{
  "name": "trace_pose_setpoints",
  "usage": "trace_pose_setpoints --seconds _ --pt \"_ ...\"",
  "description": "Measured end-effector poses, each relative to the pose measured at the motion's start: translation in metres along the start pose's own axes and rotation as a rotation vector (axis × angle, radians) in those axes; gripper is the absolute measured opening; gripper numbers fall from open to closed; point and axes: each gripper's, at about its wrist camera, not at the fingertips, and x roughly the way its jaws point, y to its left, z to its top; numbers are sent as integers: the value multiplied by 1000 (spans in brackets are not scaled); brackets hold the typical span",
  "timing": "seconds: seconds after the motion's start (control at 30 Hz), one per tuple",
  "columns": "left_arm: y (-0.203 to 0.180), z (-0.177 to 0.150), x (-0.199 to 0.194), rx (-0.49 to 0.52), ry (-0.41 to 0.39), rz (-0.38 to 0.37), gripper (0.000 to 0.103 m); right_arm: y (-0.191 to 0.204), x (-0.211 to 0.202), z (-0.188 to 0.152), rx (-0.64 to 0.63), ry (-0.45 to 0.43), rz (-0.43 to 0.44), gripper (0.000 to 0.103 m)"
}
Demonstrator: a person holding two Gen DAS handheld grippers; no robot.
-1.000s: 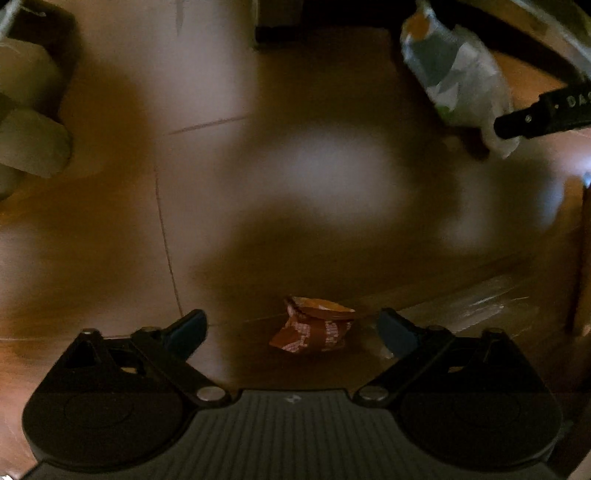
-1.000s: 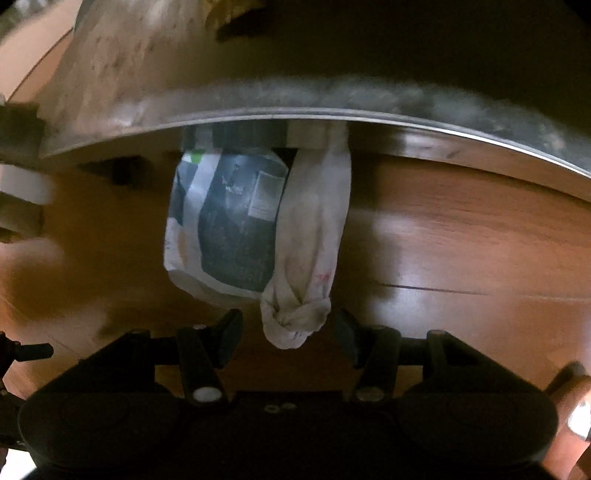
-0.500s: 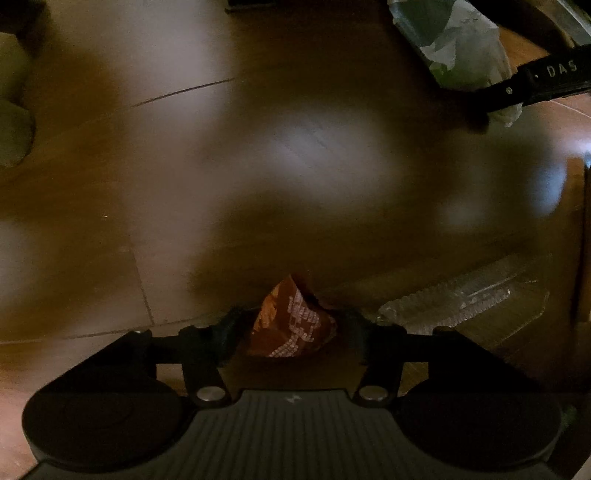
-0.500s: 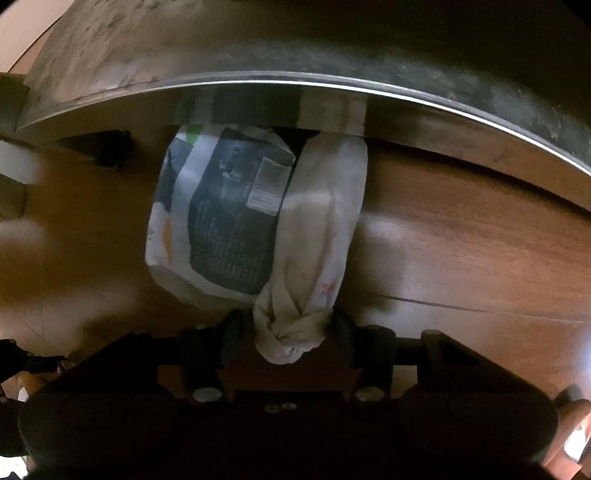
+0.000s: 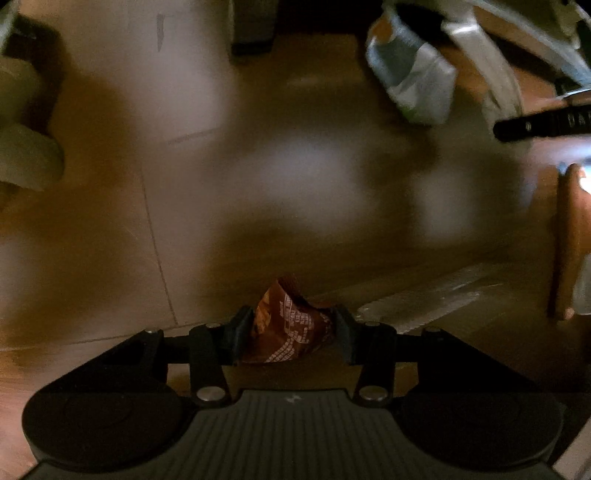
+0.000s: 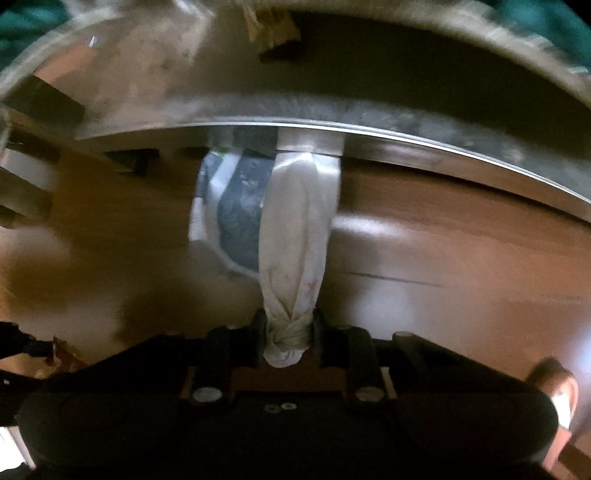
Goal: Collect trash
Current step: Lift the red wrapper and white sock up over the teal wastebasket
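Note:
In the left wrist view, a crumpled brown snack wrapper [image 5: 288, 336] sits between the fingers of my left gripper [image 5: 292, 322]. The jaws are closing and both pads press on it, just above the wooden floor. In the right wrist view, my right gripper [image 6: 288, 326] is closing on the knotted end of a white plastic bag [image 6: 295, 229], which is pinched between the pads. The bag stretches up under a metal rim [image 6: 369, 133]. A blue-and-white package [image 6: 232, 218] lies behind the bag. The left wrist view also shows this package [image 5: 413, 77].
A clear plastic tray [image 5: 424, 299] lies on the floor right of the left gripper. A wooden leg [image 5: 569, 240] stands at the right edge. Pale soft shapes [image 5: 26, 162] are at the far left, and a dark furniture foot [image 5: 253, 33] at the top. The floor is brown wood.
Both grippers went from wide open to closed on their items. The left one took the wrapper off the floor and the right one pinched the bag's knot. Both have risen.

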Motion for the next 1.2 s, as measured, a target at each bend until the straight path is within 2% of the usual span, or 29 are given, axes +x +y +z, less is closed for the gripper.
trace_pose_setpoints --seconds 0.3,0.5,0.63,0.8,1.03,1.2 --pt "-31 -5 -96 55 -71 -10 46 18 -88 -24 25 -37 60 22" --pt "-59 -15 -179 58 -151 -20 46 34 -161 -46 -34 -97 107 22" --pt "-77 -27 -231 42 -222 -26 46 45 -214 -74 -123 -165 107 23" --pt "-106 -54 -289 18 -329 -54 46 52 -274 -102 -155 -251 138 23" --pt "-134 -92 -348 -39 -493 -85 46 55 -350 -136 -183 -406 161 23" --pt "-153 -109 -392 -65 -613 -66 46 56 -397 -150 -199 -516 180 23"
